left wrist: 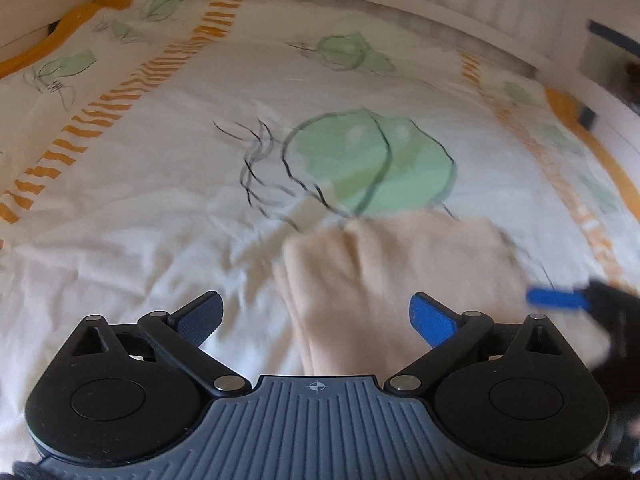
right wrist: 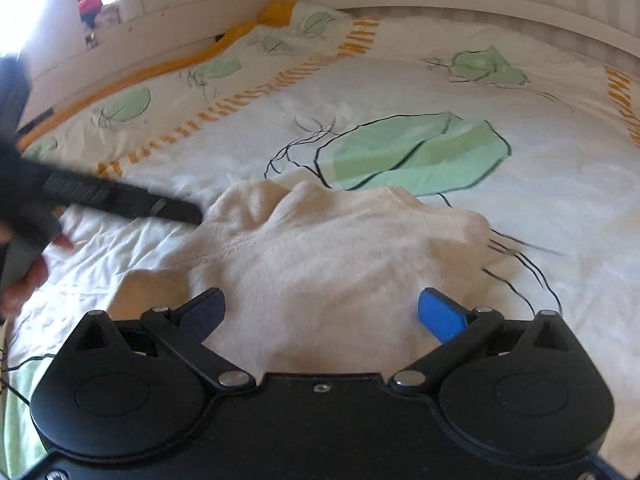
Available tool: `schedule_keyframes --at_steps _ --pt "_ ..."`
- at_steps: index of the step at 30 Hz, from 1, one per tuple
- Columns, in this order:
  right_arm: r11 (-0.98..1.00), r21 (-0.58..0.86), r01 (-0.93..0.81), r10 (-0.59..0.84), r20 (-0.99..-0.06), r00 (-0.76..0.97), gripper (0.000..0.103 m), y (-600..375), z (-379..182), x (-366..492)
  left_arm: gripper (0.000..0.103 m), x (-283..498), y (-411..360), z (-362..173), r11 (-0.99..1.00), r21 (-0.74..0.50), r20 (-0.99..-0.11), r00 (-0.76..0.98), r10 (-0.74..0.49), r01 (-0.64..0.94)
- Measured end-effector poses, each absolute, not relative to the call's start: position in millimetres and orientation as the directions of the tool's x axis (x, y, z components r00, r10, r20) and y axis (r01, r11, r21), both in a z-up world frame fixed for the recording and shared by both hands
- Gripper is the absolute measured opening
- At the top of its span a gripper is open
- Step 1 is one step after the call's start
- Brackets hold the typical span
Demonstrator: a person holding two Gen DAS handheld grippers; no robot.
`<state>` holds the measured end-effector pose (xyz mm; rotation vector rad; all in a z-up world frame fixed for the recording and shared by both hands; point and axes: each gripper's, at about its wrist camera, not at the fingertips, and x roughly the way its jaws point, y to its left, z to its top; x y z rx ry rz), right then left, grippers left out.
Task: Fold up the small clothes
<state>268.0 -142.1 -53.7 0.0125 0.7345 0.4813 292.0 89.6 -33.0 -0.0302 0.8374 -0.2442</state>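
Cream fleece garment (right wrist: 320, 248) on the leaf-print duvet (right wrist: 520, 240): soft, light, floppy. Both grippers, left (left wrist: 316, 316) & right (right wrist: 322, 312), spread wide, holding nothing. Best pinch its 2 o'clock corner hem.

A cream fleece garment (right wrist: 320, 248) lies on a white bedcover (right wrist: 540, 216) printed with green leaves, seemingly orange-striped bands.
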Motion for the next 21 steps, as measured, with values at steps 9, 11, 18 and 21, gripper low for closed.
schedule_keyframes --at_steps 9,11,18,21 --pt "0.904 0.311 -0.292 0.427 -0.639 0.64 0.103 -179 -55 262 0.103 269 108 -85 0.973 -0.168 -0.811 0.538 -0.227 0.157" --pt "0.891 0.361 -0.276 0.452 -0.638 0.624 0.103 -186 -58 270 0.102 271 105 -84 0.969 -0.175 -0.812 0.531 -0.241 0.172" --pt "0.807 0.561 -0.187 0.56 -0.624 0.546 0.103 -201 -87 302 0.102 278 99 -92 0.912 -0.33 -0.758 0.507 -0.41 0.244" --pt "0.775 0.596 -0.212 0.603 -0.596 0.53 0.103 -196 -96 309 0.102 280 88 -96 0.905 -0.315 -0.746 0.514 -0.422 0.286"
